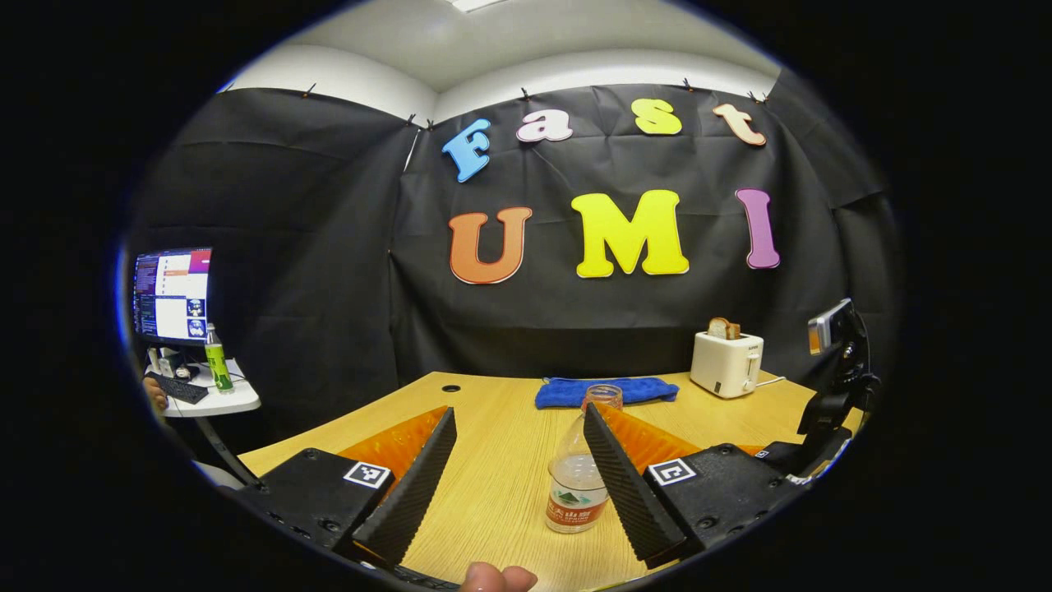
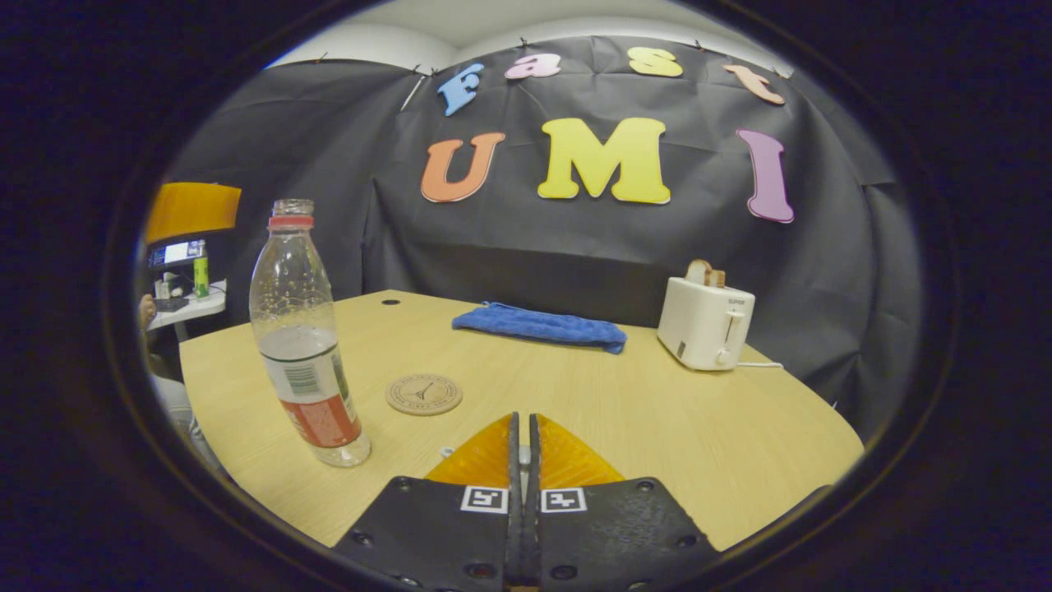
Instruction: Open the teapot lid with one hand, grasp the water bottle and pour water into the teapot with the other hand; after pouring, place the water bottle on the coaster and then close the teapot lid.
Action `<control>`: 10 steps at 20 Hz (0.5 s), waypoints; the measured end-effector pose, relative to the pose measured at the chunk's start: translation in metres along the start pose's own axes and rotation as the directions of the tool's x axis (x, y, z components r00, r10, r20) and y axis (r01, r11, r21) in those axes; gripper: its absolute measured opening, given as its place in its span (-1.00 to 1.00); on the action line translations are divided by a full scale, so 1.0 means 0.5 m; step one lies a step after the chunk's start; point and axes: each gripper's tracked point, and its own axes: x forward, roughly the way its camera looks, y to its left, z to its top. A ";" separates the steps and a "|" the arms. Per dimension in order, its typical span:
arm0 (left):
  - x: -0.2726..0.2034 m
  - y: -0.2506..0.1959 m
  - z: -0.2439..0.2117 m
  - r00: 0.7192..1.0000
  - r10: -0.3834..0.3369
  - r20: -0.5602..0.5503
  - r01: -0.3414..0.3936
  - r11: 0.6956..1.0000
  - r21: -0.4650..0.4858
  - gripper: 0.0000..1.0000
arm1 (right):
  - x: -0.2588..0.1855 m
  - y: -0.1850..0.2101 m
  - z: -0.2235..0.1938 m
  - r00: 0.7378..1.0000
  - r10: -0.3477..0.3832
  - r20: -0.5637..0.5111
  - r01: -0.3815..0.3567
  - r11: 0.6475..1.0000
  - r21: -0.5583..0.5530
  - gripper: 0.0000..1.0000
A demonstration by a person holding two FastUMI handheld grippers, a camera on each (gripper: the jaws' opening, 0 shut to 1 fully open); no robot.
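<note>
**Lining up on the bottle**

My left gripper is hanging spread wide, the upright water bottle standing on the table just ahead, hard by my right-hand finger. My right gripper is sitting pressed together, seemingly on something small I cannot identify. Its view is showing the coaster right of the bottle

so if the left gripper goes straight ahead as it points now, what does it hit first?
Probably the bottle: it stands upright between the open jaws, close to one. Depth is uncertain.
</note>
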 end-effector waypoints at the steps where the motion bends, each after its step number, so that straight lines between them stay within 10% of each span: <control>1: -0.001 -0.003 0.000 1.000 -0.005 -0.003 0.005 1.000 -0.001 0.95 | -0.002 -0.004 0.014 1.000 0.001 0.014 -0.001 1.000 0.005 -1.00; 10: -0.001 -0.041 -0.030 0.997 -0.061 -0.041 0.060 0.998 -0.027 0.95 | -0.042 -0.020 0.048 0.999 0.040 0.026 -0.041 0.999 0.029 -1.00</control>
